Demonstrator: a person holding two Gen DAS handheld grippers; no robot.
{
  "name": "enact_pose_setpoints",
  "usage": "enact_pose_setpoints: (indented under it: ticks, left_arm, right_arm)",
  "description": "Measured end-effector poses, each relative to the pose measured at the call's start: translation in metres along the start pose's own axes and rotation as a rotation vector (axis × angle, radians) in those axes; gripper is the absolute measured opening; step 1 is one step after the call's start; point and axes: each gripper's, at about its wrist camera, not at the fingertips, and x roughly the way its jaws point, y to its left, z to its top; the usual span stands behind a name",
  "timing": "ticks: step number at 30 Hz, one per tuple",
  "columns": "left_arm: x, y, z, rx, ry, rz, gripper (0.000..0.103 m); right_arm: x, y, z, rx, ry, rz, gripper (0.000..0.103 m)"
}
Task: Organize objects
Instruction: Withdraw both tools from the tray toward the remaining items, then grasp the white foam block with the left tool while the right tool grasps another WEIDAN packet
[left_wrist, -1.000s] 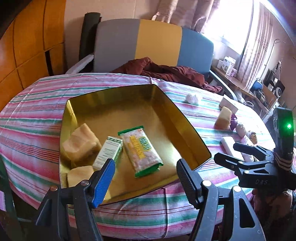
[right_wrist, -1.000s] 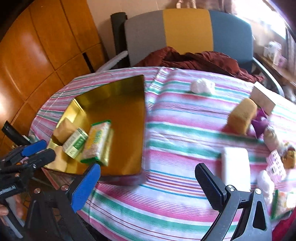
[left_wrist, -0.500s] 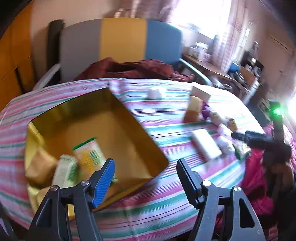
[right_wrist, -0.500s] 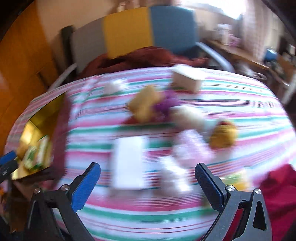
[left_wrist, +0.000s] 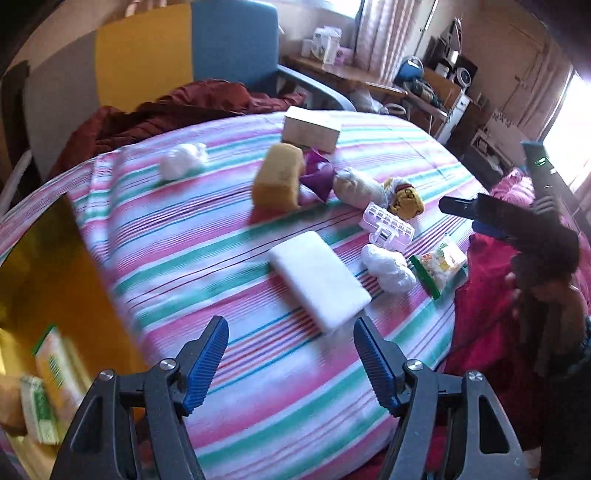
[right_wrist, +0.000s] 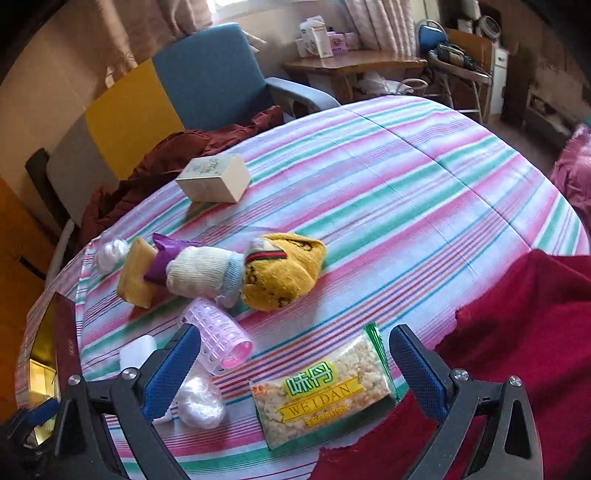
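Observation:
My left gripper (left_wrist: 290, 332) hovers over the striped tablecloth, its jaws opening with nothing between them. A white block (left_wrist: 317, 280) lies just beyond its tips. The gold tray (left_wrist: 55, 277) with snack packets sits at the left edge. My right gripper (right_wrist: 294, 339) is open above a green-edged snack packet (right_wrist: 321, 391), which lies between and below its fingers, untouched. Close by are a pink hair roller (right_wrist: 218, 336), a yellow sock (right_wrist: 284, 273), a cream sock (right_wrist: 203, 273) and a yellow sponge (right_wrist: 136, 273). In the left wrist view the right gripper (left_wrist: 461, 210) hangs over the table's right edge.
A cardboard box (right_wrist: 214, 179) stands at the far side of the table. A white wad (left_wrist: 183, 160) and a crumpled white bag (left_wrist: 388, 266) lie on the cloth. Red fabric (right_wrist: 517, 332) covers the near right edge. A padded chair (right_wrist: 207, 81) stands behind.
Both grippers have swung right, away from the gold tray and toward the loose objects. The right one now sits over the snack packet.

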Motion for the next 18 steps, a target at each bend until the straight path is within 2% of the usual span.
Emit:
enact_pose_setpoints:
  ticks: [2,5,8,10,15,18]
  left_arm:
    - [0.014,-0.008,0.009,-0.002,0.017,-0.005,0.074]
    - [0.031,-0.015,0.021,-0.009,0.034,-0.01,0.081]
    - [0.054,-0.019,0.031,-0.036,0.072,0.018,0.082]
    - [0.065,-0.019,0.035,-0.065,0.096,0.01,0.082]
    - [0.093,-0.014,0.042,-0.152,0.15,0.028,0.082]
    - [0.103,-0.014,0.043,-0.148,0.144,0.044,0.082]
  right_arm:
    - [0.004,0.001,0.0,-0.005,0.01,0.013,0.103]
    - [0.002,0.005,-0.002,-0.024,0.014,0.027,0.103]
    - [0.0,0.01,-0.003,-0.044,0.002,0.028,0.103]
    - [-0.002,0.01,-0.002,-0.044,-0.007,0.029,0.103]
    - [-0.005,0.001,0.002,-0.003,-0.023,0.027,0.103]
    - [-0.003,-0.003,0.003,0.012,-0.018,0.026,0.103]
